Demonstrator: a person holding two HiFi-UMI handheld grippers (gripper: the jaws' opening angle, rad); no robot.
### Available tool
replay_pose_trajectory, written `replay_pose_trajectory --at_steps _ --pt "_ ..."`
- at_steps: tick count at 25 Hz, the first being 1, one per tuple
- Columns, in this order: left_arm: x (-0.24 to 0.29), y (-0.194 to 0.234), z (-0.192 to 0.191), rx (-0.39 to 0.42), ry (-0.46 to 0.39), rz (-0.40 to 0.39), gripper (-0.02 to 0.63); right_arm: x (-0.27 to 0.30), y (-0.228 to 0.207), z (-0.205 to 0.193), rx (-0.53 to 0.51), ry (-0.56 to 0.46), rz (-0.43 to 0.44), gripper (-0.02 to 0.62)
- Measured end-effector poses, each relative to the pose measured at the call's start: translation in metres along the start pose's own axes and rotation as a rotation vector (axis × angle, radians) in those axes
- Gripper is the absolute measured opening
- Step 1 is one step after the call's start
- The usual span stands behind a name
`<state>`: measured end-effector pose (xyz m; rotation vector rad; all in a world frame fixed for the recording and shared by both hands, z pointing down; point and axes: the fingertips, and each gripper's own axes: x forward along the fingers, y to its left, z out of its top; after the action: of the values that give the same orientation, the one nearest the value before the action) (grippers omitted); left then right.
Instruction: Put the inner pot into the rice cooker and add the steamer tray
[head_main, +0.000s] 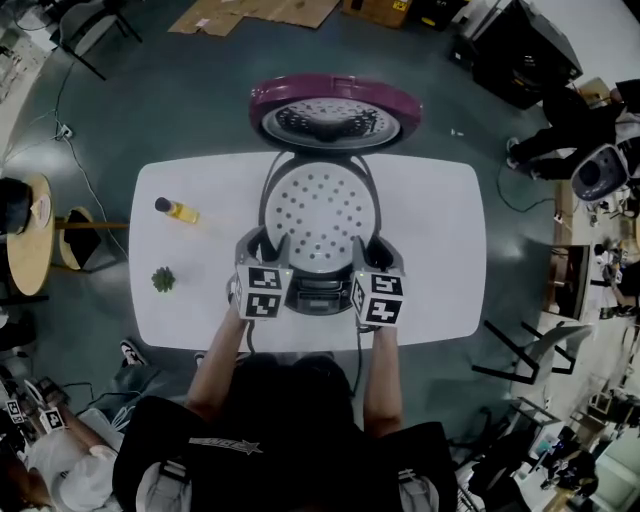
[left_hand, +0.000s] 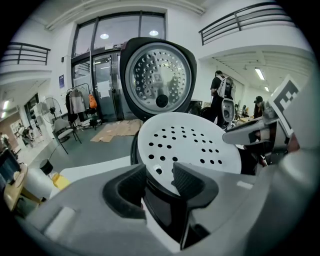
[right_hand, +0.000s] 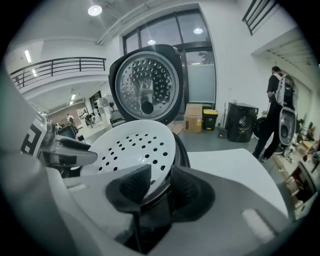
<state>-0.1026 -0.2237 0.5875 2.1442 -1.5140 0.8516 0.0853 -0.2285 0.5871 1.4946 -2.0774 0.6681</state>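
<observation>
The white perforated steamer tray (head_main: 318, 215) hangs over the mouth of the grey rice cooker (head_main: 315, 292), whose maroon lid (head_main: 335, 110) stands open behind it. My left gripper (head_main: 272, 246) grips the tray's near-left rim and my right gripper (head_main: 363, 251) grips its near-right rim. In the left gripper view the tray (left_hand: 190, 140) has its rim between the pads of the left gripper (left_hand: 160, 180). In the right gripper view the tray (right_hand: 130, 147) sits likewise in the right gripper (right_hand: 160, 187). A dark round rim shows just under the tray; the inside of the cooker is hidden.
The cooker stands mid-table on a white table (head_main: 440, 250). A small yellow bottle (head_main: 178, 210) and a little green plant (head_main: 163, 279) sit at the table's left. A round wooden side table (head_main: 30, 240) is far left, and a person (head_main: 560, 120) stands at the far right.
</observation>
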Motion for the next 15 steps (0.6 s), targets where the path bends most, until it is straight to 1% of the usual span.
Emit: replay_pose_trajectory --at_steps 3,6,11,14,15 --pt "-0.0002 0.0020 -0.0015 0.004 0.020 0.004 0.176 0.0019 0.0020 -0.0024 0.009 0.018 0.003 0.118" --pt "-0.0005 0.0029 -0.0052 0.018 0.032 0.012 0.176 0.0018 0.0043 -0.0051 0.017 0.016 0.005 0.118" --pt "0.0009 0.0015 -0.0026 0.020 0.035 0.016 0.175 0.0017 0.0011 -0.0030 0.032 0.013 0.013 0.118" --pt "0.0013 0.0022 -0.0022 0.014 0.033 0.015 0.177 0.0021 0.0003 -0.0019 0.034 0.010 0.015 0.133" --pt "0.0014 0.0026 -0.0025 0.016 0.032 0.015 0.213 0.0019 0.0003 -0.0015 0.035 0.007 0.018 0.133"
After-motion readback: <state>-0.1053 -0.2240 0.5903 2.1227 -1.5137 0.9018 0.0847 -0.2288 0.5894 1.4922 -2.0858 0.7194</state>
